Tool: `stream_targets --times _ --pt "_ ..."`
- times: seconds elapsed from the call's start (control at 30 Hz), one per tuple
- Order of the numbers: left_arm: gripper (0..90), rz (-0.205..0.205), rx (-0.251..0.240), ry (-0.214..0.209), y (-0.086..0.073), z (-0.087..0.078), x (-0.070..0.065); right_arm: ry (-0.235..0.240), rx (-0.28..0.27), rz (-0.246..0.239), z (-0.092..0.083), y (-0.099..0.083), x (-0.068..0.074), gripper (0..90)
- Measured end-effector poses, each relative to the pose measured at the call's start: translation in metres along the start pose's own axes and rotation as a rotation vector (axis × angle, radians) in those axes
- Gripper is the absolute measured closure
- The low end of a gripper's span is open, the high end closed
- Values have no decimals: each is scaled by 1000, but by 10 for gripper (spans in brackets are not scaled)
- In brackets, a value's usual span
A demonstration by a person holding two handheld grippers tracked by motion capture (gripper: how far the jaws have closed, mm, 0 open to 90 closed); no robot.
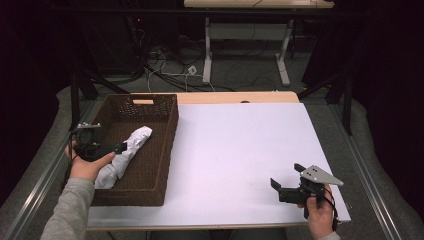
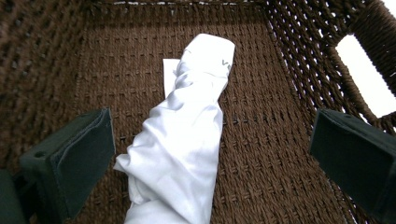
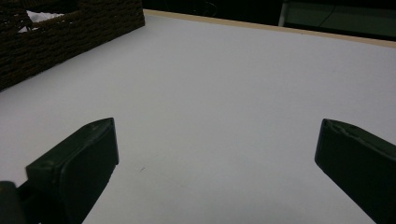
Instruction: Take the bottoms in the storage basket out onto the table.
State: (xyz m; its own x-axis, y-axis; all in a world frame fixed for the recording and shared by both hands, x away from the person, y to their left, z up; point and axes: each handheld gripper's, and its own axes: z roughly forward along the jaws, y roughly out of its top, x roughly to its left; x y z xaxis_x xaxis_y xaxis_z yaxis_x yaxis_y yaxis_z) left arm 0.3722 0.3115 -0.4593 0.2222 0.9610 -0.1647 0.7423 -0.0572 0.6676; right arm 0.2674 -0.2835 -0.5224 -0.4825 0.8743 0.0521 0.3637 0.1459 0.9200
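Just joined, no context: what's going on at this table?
A person works with a handheld gripper in each hand. The left gripper hangs inside the brown woven basket, jaws wide open on either side of a twisted white cloth that lies on the basket floor; nothing is gripped. The right gripper is also open, over the bare white table near its front right corner, holding nothing.

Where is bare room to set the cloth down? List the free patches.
Free: the white table between the wicker basket and the right gripper, and beyond it to the far edge. Crowded: the basket's middle, where the white cloth lies under the open left gripper.
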Motion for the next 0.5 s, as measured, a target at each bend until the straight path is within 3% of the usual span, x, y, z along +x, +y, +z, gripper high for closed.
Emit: stream_targets --times 0.5 --pt "8 -35 90 14 -11 26 15 4 12 -1 2 -1 0 0"
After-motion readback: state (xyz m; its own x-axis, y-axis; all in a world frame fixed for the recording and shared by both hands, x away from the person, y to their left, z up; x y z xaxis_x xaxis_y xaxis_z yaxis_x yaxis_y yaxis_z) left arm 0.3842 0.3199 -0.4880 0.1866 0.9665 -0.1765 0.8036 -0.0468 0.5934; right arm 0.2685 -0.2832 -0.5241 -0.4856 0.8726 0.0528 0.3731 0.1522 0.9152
